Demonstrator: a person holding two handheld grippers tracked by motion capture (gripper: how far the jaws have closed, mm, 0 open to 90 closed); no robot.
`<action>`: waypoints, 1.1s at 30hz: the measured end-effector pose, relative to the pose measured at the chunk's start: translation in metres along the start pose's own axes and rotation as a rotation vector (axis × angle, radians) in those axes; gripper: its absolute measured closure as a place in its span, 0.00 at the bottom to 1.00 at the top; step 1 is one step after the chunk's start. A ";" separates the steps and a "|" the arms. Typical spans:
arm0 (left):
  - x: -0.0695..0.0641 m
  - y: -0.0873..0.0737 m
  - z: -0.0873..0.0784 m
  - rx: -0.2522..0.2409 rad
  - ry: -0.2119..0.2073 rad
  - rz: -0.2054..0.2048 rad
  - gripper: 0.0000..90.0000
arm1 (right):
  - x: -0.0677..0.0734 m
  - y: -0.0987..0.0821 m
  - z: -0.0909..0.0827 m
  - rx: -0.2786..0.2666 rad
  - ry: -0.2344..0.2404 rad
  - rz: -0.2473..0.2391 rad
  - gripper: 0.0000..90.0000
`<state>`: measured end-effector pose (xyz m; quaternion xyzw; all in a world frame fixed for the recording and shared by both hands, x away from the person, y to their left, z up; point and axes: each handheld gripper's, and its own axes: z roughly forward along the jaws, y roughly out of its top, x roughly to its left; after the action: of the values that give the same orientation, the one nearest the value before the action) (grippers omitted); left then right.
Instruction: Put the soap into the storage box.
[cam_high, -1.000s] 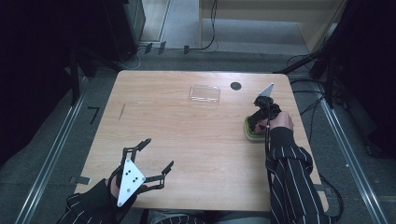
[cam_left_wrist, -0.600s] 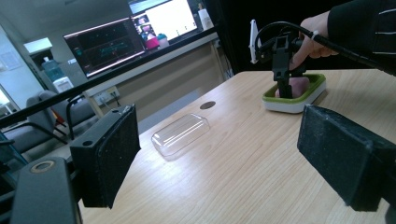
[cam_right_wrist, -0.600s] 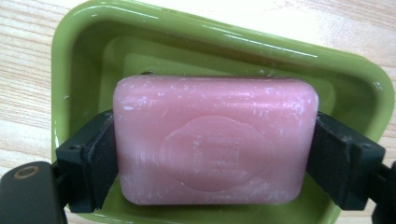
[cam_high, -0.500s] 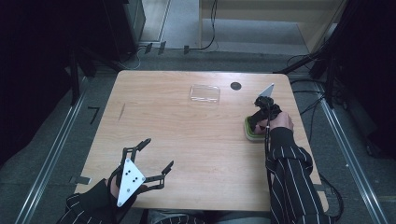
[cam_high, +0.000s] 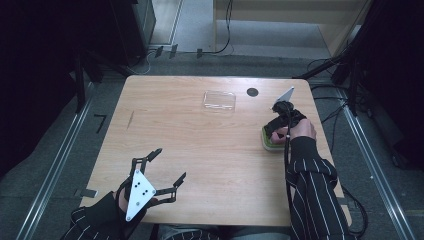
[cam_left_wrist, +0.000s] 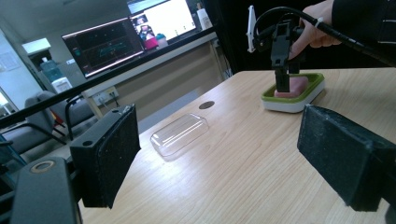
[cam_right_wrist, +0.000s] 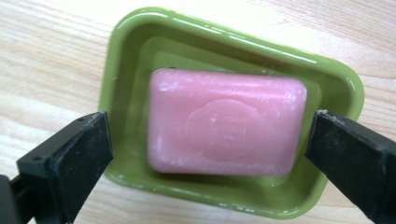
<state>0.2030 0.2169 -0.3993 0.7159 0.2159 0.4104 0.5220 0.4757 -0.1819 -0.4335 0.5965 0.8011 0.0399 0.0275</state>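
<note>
We are holding the right gripper (cam_right_wrist: 208, 140) straight down over the pink soap (cam_right_wrist: 224, 122), jaws spread wide past both its ends. The soap is lying in the green dish (cam_right_wrist: 121, 56) near the table's (cam_high: 200, 150) right edge. We are resting the left gripper (cam_high: 159, 167) wide open over the near left corner, with the clear lid (cam_high: 219, 100) well apart toward the far side.

One soap (cam_right_wrist: 225, 122) — one dish (cam_right_wrist: 140, 42) — one lid (cam_high: 219, 100)

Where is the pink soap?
The soap lies in the green dish on the table's right side in the high view, with the right gripper open just above it and the clear lid farther left.
</note>
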 end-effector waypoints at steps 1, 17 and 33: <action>0.000 0.000 0.000 -0.001 0.000 -0.001 0.15 | 0.002 -0.002 -0.003 -0.004 0.002 -0.009 0.01; 0.000 0.000 0.000 -0.002 -0.002 0.004 0.15 | 0.010 -0.036 -0.024 -0.011 -0.005 -0.049 0.00; -0.001 0.001 0.000 -0.006 -0.002 0.003 0.15 | 0.021 -0.071 -0.036 -0.012 -0.014 -0.079 0.00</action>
<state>0.2021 0.2164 -0.3990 0.7150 0.2132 0.4110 0.5239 0.3990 -0.1826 -0.4045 0.5645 0.8236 0.0393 0.0382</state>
